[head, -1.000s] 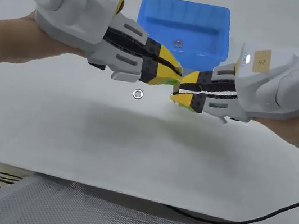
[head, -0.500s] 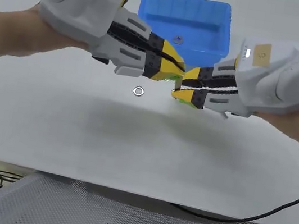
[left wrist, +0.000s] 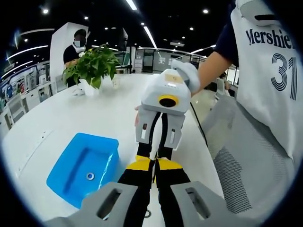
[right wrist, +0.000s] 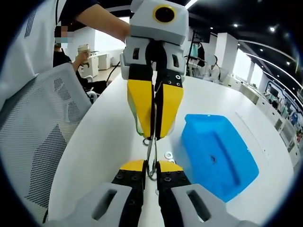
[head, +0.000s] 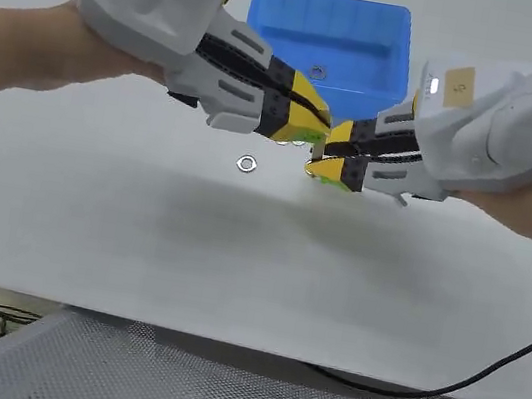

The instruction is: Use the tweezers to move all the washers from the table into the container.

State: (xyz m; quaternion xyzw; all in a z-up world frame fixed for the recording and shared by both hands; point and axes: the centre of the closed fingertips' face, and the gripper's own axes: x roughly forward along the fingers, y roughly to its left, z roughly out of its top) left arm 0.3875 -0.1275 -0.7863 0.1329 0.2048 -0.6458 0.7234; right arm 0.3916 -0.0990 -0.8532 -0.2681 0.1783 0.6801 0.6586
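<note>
White counter (head: 237, 256), open-plan hall behind. Left claw (head: 313, 132) and right claw (head: 321, 158) tip to tip, each pressed together on the tweezers (right wrist: 152, 137). Blue container (head: 329, 37) just beyond, boxed washer (head: 316, 71) on its floor; loose washer (head: 245, 164) on the counter beside the tips. Wide stretch of counter toward the near edge. Still tip to tip as a second ago; loose washer unmoved.
</note>
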